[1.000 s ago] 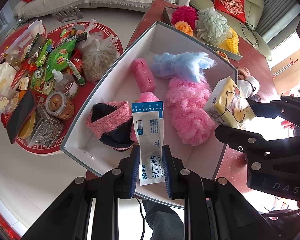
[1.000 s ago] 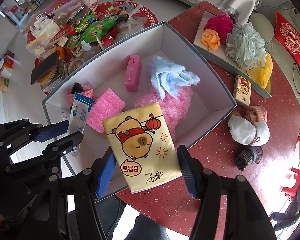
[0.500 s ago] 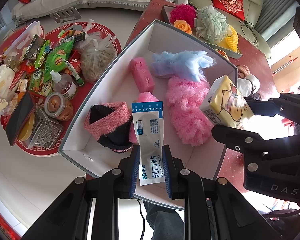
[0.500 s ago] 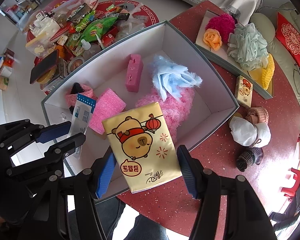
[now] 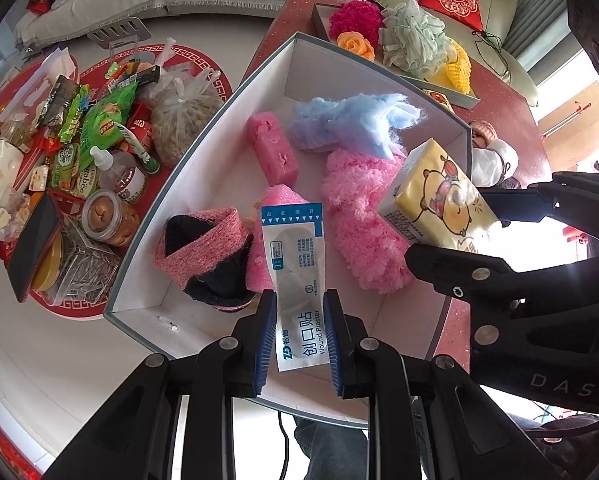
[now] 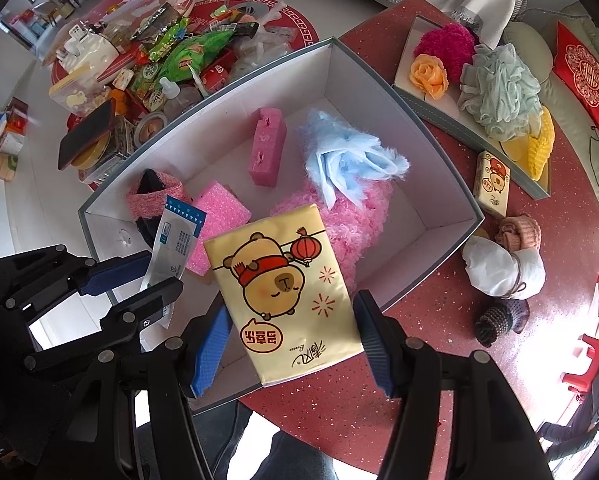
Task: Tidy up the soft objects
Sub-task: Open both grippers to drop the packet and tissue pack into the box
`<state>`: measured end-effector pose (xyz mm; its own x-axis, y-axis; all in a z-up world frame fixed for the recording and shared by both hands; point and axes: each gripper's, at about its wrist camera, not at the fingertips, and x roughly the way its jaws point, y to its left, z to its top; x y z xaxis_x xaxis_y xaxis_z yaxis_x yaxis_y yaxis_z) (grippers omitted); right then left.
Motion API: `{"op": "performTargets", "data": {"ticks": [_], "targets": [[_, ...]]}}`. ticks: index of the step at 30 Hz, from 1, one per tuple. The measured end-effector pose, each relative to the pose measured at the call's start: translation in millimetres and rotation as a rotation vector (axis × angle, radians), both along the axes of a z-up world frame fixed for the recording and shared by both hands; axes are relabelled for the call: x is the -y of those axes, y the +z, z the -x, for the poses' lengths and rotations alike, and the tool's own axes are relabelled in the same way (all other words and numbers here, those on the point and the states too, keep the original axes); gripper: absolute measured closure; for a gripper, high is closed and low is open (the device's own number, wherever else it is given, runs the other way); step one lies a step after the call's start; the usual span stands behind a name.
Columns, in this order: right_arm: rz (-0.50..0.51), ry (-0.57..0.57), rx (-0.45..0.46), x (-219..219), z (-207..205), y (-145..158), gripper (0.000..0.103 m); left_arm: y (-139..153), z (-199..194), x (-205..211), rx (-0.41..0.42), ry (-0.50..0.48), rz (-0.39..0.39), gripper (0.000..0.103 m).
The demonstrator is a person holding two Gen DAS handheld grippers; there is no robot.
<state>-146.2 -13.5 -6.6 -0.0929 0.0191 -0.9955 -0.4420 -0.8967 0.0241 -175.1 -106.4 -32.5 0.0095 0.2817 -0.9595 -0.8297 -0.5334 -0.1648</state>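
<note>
My left gripper (image 5: 299, 336) is shut on a white and blue wound plaster packet (image 5: 295, 276) and holds it over the near end of the white box (image 5: 235, 92). The packet also shows in the right wrist view (image 6: 175, 240). My right gripper (image 6: 291, 348) is shut on a yellow tissue pack (image 6: 283, 284) with a cartoon bear, above the box's near right rim; it shows in the left wrist view too (image 5: 439, 200). Inside the box lie a pink fluffy cloth (image 5: 363, 220), a blue fluffy cloth (image 5: 355, 120), a pink sponge block (image 5: 273, 152), a pink foam pad (image 6: 219, 216) and a pink knit band (image 5: 203, 240).
A grey tray (image 6: 415, 96) on the red table (image 6: 539, 360) holds a magenta pompom, an orange rose, a green bath pouf and yellow knits. A second tissue pack (image 6: 493, 184), a white bundle (image 6: 499, 268) and a dark knit piece lie right of the box. Snacks and jars crowd a red mat (image 5: 79, 128) to the left.
Both grippers have shifted slightly forward over the box with their loads still held. Nothing was let go.
</note>
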Motion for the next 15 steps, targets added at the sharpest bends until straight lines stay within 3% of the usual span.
{"op": "performTargets", "data": {"ticks": [2,3,5,6,7,10,12,15], "targets": [[0.004,-0.005,0.001,-1.0,0.5,-0.8,0.037,0.0,-1.3,-1.8,-0.002,-0.006,0.000,0.079],[0.008,-0.010,0.002,-2.1,0.8,-1.0,0.037,-0.1,-1.8,-2.9,-0.005,-0.006,0.004,0.071],[0.013,-0.022,0.001,-4.9,-0.2,-0.8,0.027,0.6,-1.6,-3.4,-0.010,0.002,0.005,0.042],[0.014,-0.029,-0.002,-6.5,-1.0,-0.2,0.023,1.7,-1.0,-3.2,-0.016,0.009,0.004,0.019],[0.017,-0.036,-0.008,-8.0,-2.1,0.7,0.022,3.0,-0.6,-3.0,-0.021,0.017,0.004,0.009],[0.026,-0.052,-0.011,-11.2,-4.1,1.3,0.019,5.3,1.3,-4.4,-0.041,0.027,0.013,0.007],[0.044,-0.064,-0.016,-12.9,-6.2,0.4,0.018,4.0,1.6,-5.3,-0.048,0.032,0.026,0.000],[0.068,-0.076,-0.020,-14.3,-9.1,-1.3,0.018,1.2,1.7,-4.8,-0.035,0.034,0.032,0.001]]}}
